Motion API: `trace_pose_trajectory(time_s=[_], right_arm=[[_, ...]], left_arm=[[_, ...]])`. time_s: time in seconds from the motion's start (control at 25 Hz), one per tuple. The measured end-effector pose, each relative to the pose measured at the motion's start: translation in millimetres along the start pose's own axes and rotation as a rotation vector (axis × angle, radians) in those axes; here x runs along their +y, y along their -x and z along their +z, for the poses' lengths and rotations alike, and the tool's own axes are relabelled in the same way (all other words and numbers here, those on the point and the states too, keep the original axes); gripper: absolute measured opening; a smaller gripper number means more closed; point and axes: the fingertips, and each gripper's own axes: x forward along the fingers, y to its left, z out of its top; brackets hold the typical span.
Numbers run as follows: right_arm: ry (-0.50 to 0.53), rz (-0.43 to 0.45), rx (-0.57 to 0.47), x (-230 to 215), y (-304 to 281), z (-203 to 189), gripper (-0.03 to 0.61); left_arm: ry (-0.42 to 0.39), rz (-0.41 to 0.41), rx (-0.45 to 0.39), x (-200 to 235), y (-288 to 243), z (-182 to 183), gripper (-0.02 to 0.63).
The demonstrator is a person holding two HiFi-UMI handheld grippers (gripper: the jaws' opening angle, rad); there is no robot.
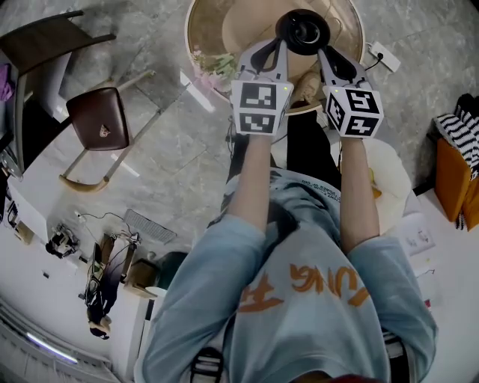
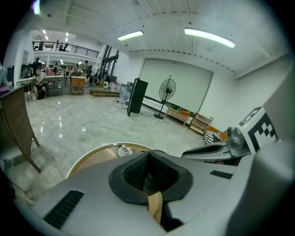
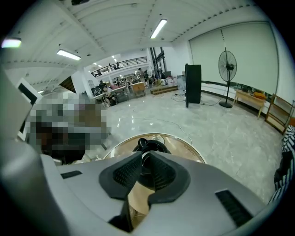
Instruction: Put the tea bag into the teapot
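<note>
A black teapot (image 1: 303, 30) stands on the round wooden table (image 1: 206, 22) at the top of the head view. It also shows just beyond the pads in the right gripper view as the teapot (image 3: 148, 145). My left gripper (image 1: 278, 46) and right gripper (image 1: 323, 54) are held side by side, tips close to the pot's near side. Both are shut, pads meeting at the tips, with nothing seen between them. I see no tea bag in any view. The left gripper view shows the table rim (image 2: 87, 159) and a small white object (image 2: 124, 150) on it.
A small bunch of flowers (image 1: 215, 63) lies on the table's left part. A brown chair (image 1: 99, 120) stands on the marble floor to the left. A white power strip (image 1: 385, 55) lies right of the table. An orange bag (image 1: 453, 176) is at the far right.
</note>
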Motion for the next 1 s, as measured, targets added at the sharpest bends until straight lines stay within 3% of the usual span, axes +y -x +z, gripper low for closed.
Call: trace_pose_trajectory(time_s=[0.16, 0.32, 0.52, 1.0], right_arm=[[-0.049, -0.044, -0.063, 2, 22, 13, 0.014], [-0.083, -0.075, -0.116, 7, 42, 26, 0.012], [-0.194, -0.075, -0.243, 23, 74, 61, 0.012], [-0.119, -0.09, -0.475, 59, 146, 145, 0.012]], left_arm=[[-0.012, -0.01, -0.037, -5, 15, 19, 0.025], [-0.036, -0.029, -0.073, -10, 33, 37, 0.025], [-0.156, -0.046, -0.12, -16, 63, 67, 0.025], [-0.253, -0.09, -0.369, -29, 143, 162, 0.025]])
